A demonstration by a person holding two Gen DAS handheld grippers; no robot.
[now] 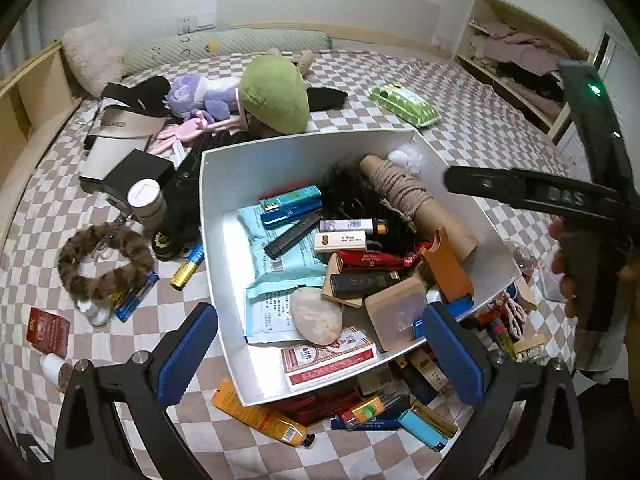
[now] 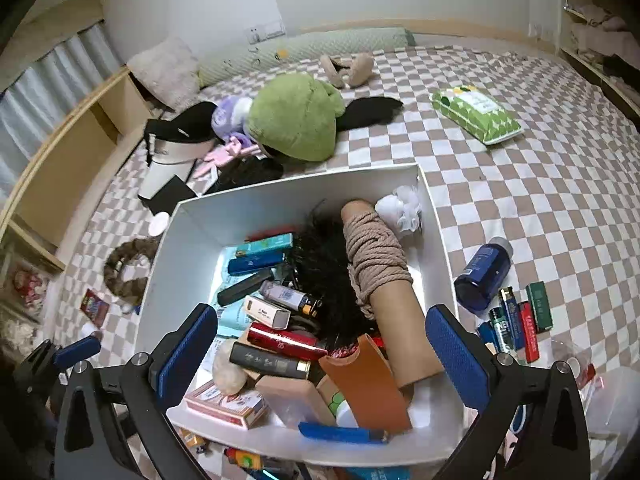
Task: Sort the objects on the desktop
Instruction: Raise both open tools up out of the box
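Note:
A white box (image 1: 224, 208) (image 2: 180, 248) sits on the checkered bed, filled with several lighters, a rope-wrapped cardboard tube (image 1: 404, 196) (image 2: 376, 264), a black hair tangle (image 2: 320, 264), a card pack (image 1: 328, 356) (image 2: 226, 402), a pale stone (image 1: 316, 314) and an orange leather sleeve (image 2: 366, 384). My left gripper (image 1: 320, 356) hovers open and empty over the box's near edge. My right gripper (image 2: 320, 352) hovers open and empty over the box's near half; in the left wrist view its body (image 1: 532, 192) reaches in from the right.
Loose lighters (image 2: 520, 320) and a blue bottle (image 2: 484, 272) lie right of the box. More lighters and an orange tube (image 1: 260, 416) lie in front. Left are a fur ring (image 1: 104, 260), batteries (image 1: 188, 266), a black box (image 1: 138, 174). Behind are a green plush (image 1: 276, 96), tissue pack (image 1: 404, 104).

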